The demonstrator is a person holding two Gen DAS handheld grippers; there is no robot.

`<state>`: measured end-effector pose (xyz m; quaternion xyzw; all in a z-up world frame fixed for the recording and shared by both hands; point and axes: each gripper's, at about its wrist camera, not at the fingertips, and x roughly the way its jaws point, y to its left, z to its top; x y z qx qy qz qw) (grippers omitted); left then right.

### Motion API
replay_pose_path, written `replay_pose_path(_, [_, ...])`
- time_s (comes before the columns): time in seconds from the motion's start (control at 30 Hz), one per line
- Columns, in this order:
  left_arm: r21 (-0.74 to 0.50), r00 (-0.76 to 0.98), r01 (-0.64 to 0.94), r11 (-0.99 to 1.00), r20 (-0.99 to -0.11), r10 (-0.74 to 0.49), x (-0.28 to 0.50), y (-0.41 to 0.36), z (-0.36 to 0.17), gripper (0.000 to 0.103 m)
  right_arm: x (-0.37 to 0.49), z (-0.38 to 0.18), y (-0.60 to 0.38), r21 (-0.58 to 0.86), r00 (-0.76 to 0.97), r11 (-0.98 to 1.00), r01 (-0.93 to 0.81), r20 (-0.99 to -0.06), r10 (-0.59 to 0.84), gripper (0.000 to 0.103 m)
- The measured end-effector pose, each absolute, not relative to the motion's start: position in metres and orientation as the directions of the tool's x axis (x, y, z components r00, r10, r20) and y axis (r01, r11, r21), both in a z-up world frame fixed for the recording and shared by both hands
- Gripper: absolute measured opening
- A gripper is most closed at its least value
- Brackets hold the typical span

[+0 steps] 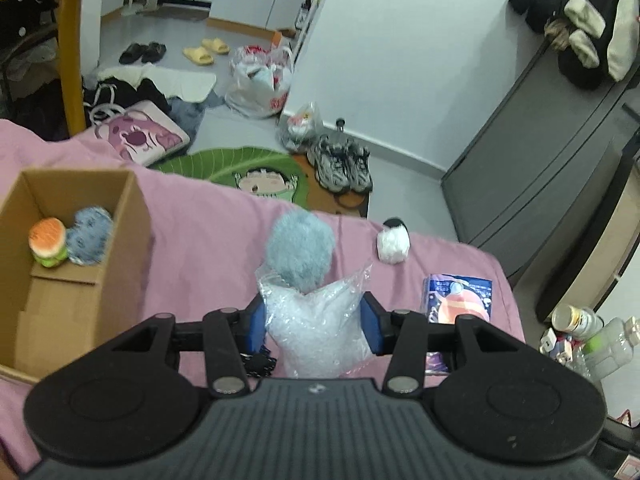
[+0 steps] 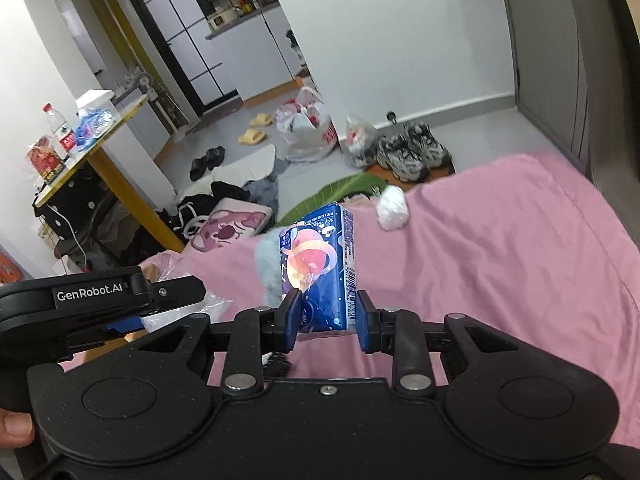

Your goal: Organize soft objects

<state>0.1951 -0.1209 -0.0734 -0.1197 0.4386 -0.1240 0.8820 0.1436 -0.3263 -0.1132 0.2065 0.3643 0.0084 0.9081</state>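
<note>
On the pink bed, the box (image 1: 68, 264) at left holds two plush toys. The left gripper (image 1: 316, 316) clamps a crinkly bag (image 1: 320, 320); it seems light and slippery, best squeezed mid-body. The right gripper (image 2: 328, 316) grips a soft tissue pack (image 2: 316, 268) at its base.

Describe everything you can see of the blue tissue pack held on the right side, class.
The blue tissue pack is a soft, glossy plastic-wrapped block printed with a pink planet design, white text and a barcode down one side. It stands upright, lifted above the pink bedsheet, its lower end squeezed between the blue pads of the right tongs. Nothing else visibly touches it.
</note>
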Motion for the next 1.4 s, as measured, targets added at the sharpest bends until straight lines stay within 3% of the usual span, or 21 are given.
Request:
replay_pose_path(0.53, [-0.330, 0.648, 0.051, 0.942, -0.707, -0.283, 0.183, -0.025, -0.020, 0.047, 0.144, -0.079, -0.264, 0.364, 0.760, 0.928, 0.074, -0.623, 0.184, 0.028])
replay_pose_path(0.8, [-0.319, 0.666, 0.009, 0.948, -0.704, -0.244, 0.181, 0.031, 0.003, 0.047, 0.140, -0.063, -0.233, 0.270, 0.769, 0.962, 0.047, -0.624, 0.137, 0.028])
replay_pose_path(1.4, [-0.307, 0.608, -0.076, 0.949, -0.768, -0.200, 0.213, 0.115, -0.020, 0.047, 0.172, -0.054, -0.161, 0.281, 0.718, 0.959, -0.028, -0.662, 0.215, 0.028])
